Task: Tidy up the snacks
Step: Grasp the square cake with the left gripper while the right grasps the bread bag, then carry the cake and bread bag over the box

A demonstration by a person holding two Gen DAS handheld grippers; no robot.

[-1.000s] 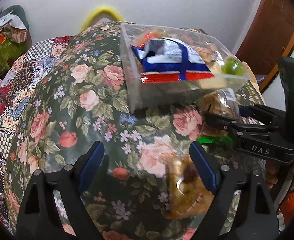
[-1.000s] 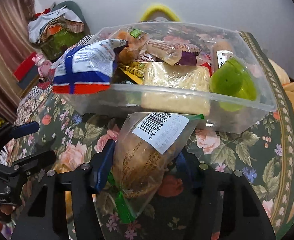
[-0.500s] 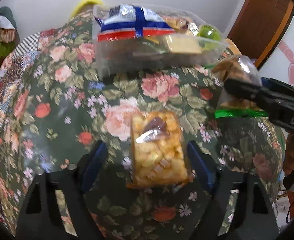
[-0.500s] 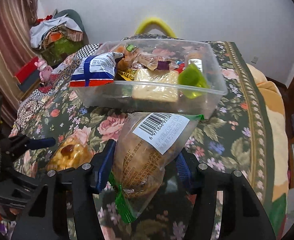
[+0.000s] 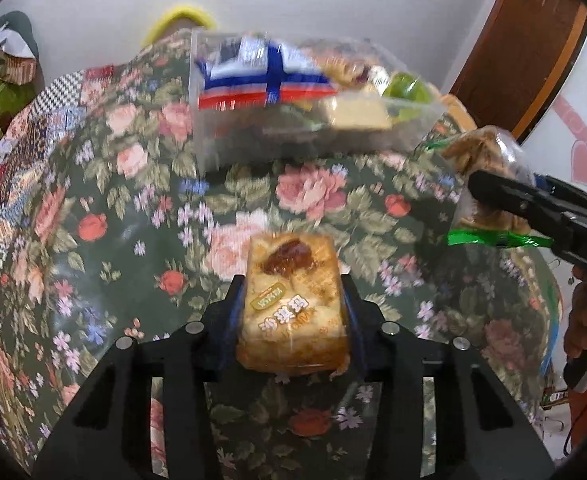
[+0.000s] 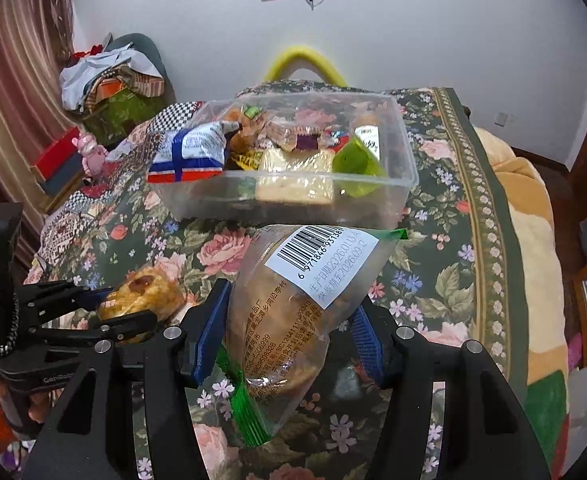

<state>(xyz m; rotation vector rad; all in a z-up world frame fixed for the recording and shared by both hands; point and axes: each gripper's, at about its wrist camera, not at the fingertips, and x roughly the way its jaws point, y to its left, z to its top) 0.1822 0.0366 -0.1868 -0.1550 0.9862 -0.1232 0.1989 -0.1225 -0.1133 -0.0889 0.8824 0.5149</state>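
My left gripper (image 5: 291, 300) is shut on a square golden pastry pack (image 5: 293, 304) with a red date on top, held above the floral cloth; it also shows in the right wrist view (image 6: 141, 296). My right gripper (image 6: 289, 320) is shut on a clear bag of brown cakes (image 6: 293, 312) with a barcode label and green seal; the bag also shows at the right of the left wrist view (image 5: 489, 184). A clear plastic box (image 6: 407, 178) holding several snacks stands beyond both grippers, also in the left wrist view (image 5: 205, 152).
The table wears a green floral cloth (image 6: 445, 288). A checkered patchwork cloth (image 5: 33, 128) lies at the left. A yellow chair back (image 6: 305, 60) stands behind the table. Clothes and boxes (image 6: 105, 84) pile up at the far left. A brown door (image 5: 525, 40) is at right.
My left gripper has closed on the pastry pack and lifted it off the cloth. My right gripper has drawn back from the box with the cake bag still held.
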